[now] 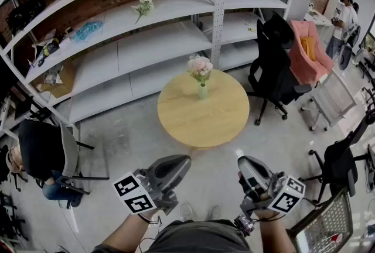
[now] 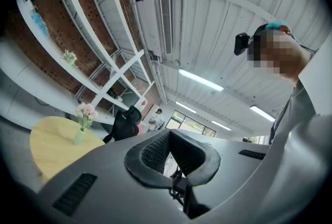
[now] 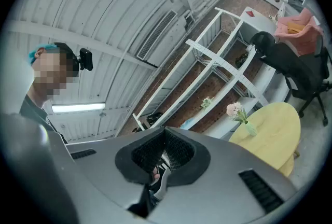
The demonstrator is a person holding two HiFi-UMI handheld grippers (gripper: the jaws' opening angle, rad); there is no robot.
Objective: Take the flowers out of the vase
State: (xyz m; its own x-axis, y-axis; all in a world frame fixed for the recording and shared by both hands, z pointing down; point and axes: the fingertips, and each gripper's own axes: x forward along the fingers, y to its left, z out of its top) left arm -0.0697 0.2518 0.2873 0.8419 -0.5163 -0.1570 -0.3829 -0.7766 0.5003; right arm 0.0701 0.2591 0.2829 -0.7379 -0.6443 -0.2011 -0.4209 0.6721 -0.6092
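A bunch of pink flowers [image 1: 200, 65] stands upright in a small pale green vase [image 1: 202, 92] at the far side of a round wooden table [image 1: 202, 124]. Both grippers are held low, close to my body, well short of the table. My left gripper [image 1: 184, 160] and my right gripper [image 1: 241, 159] are shut with nothing in them. The left gripper view has the flowers [image 2: 86, 110] and vase [image 2: 79, 137] far off at the left, beyond its closed jaws [image 2: 170, 134]. In the right gripper view the flowers [image 3: 234, 109] stand far off at the right of its gripper [image 3: 165, 130].
White shelving [image 1: 146, 41] lines the brick wall behind the table, with another flower sprig [image 1: 143, 7] on it. A black office chair [image 1: 272, 64] and a pink-draped chair [image 1: 306, 50] stand at the right. A person sits at the left [image 1: 38, 158]; another stands far right [image 1: 345, 17].
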